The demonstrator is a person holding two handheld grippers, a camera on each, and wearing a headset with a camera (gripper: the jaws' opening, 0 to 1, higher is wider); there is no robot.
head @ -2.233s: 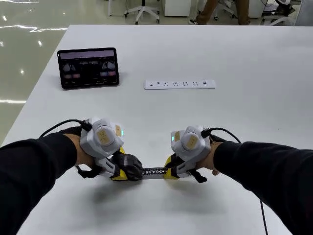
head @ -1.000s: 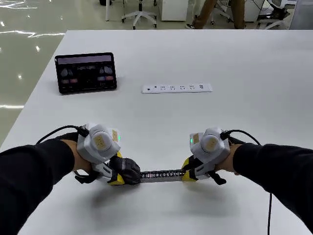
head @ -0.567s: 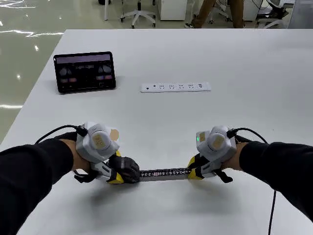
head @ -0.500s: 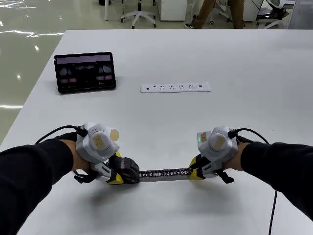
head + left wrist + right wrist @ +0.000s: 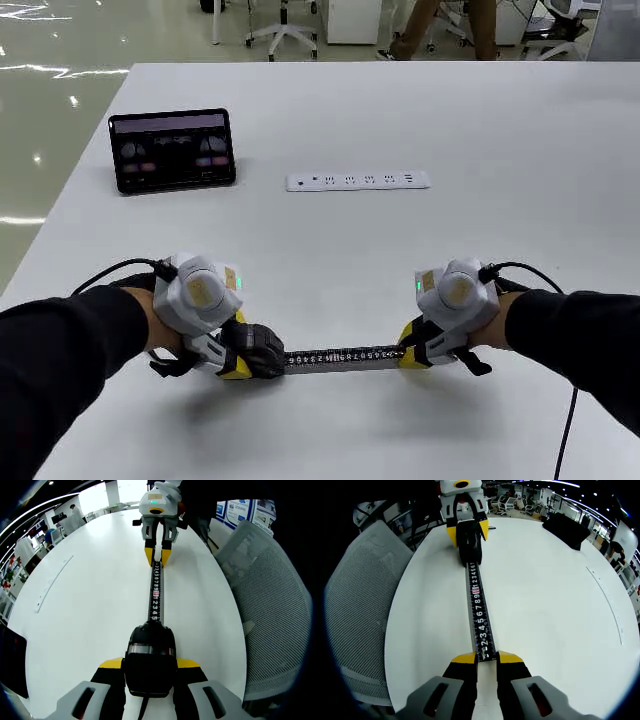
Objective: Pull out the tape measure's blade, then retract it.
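Jaws of your left gripper (image 5: 150,664) are clamping the black tape measure case (image 5: 150,645) from both sides, low over the white table (image 5: 400,260) near its front edge. Your right gripper (image 5: 486,659) is pinching the free end of the blade (image 5: 479,605), its yellow tips closed on it. The blade is stretching straight between the two grippers, numbers facing up; whether it is touching the tabletop is hard to tell. A tablet (image 5: 172,150) and a power strip (image 5: 357,181) are sitting well beyond the work.
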